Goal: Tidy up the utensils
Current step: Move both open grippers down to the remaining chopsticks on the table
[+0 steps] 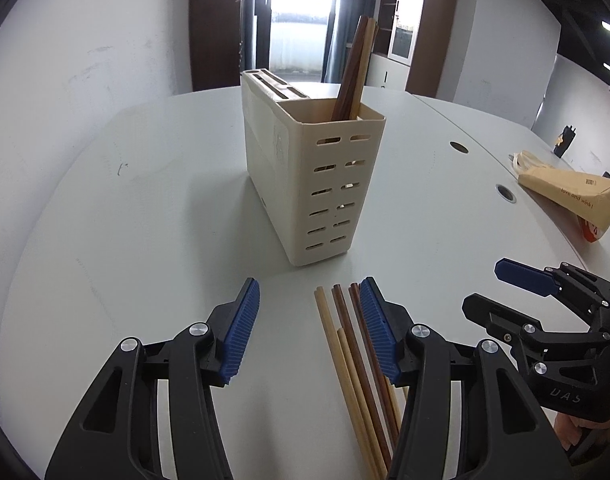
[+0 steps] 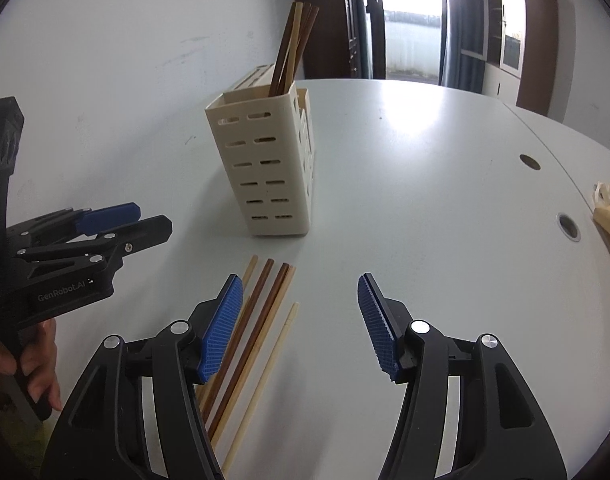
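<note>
Wooden chopsticks [image 1: 357, 364] lie loose on the white table [image 1: 145, 220], low in the middle of the left wrist picture, some light and some dark brown. I see more of them already standing in the cream holder [image 1: 305, 176] in the middle of that picture. My left gripper [image 1: 309, 328] has its blue pads fairly wide with nothing between them, and most of the sticks lie just under its right pad, not in the gap. My right gripper [image 2: 301, 324] is fairly wide too and holds nothing; in its picture the sticks sit low and left of middle, by its left pad, with one pale stick [image 2: 265, 380] inside the gap. I think the step now is to pick up a stick from the table. To do it well, I would choose one stick at the edge of the bunch, line the pads up on both sides of it, go down slowly, and close gently near its middle so it does not tip. I would keep my two grippers apart so they do not bump.
</note>
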The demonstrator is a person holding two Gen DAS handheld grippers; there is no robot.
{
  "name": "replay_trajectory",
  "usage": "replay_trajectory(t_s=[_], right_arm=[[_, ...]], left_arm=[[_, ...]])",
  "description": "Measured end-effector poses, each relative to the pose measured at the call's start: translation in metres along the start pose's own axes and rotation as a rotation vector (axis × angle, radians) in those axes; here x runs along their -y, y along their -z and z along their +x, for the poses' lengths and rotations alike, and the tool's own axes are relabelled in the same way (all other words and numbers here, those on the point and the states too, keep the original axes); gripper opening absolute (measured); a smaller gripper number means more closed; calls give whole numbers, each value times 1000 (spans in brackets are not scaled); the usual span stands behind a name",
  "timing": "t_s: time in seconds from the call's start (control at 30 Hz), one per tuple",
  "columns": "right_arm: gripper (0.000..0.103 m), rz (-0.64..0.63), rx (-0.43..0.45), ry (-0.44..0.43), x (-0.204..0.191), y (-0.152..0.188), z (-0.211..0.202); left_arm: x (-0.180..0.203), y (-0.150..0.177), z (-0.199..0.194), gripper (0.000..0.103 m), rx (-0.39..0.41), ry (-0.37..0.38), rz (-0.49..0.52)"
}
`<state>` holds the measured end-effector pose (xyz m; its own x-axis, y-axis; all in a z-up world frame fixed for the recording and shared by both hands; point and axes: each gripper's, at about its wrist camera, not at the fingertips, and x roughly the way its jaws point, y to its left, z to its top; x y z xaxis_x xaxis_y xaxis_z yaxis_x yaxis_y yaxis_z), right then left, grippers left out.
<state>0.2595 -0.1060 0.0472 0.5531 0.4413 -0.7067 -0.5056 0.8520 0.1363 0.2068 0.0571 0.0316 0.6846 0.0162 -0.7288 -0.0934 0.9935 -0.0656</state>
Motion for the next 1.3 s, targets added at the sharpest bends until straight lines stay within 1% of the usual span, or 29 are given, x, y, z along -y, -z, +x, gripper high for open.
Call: replay_trajectory(t_s=[0.1,0.3,0.57,0.7,1.13,1.2,1.3], right_arm=[[60,-2,-40,-3,-2,1,6],[60,15,-115,-18,-2,5,21],[60,47,-190,-35,2,11,42],[59,57,-216,-35,3,15,52],[52,67,-276,-17,2,22,76],[51,66,-282,-14,2,23,79],[51,59,-287,-9,-1,23,82]], left_arm=[[0,-1,9,52,-39,-5,9],[-4,-3,31,52,-132,50,-21],[2,-2,63,52,-221,42,-9],[3,-1,80,48,-271,55,-22],[8,5,103,42,-317,26,-3],[7,5,106,38,-325,21,-2],[6,7,110,37,-332,19,-4]])
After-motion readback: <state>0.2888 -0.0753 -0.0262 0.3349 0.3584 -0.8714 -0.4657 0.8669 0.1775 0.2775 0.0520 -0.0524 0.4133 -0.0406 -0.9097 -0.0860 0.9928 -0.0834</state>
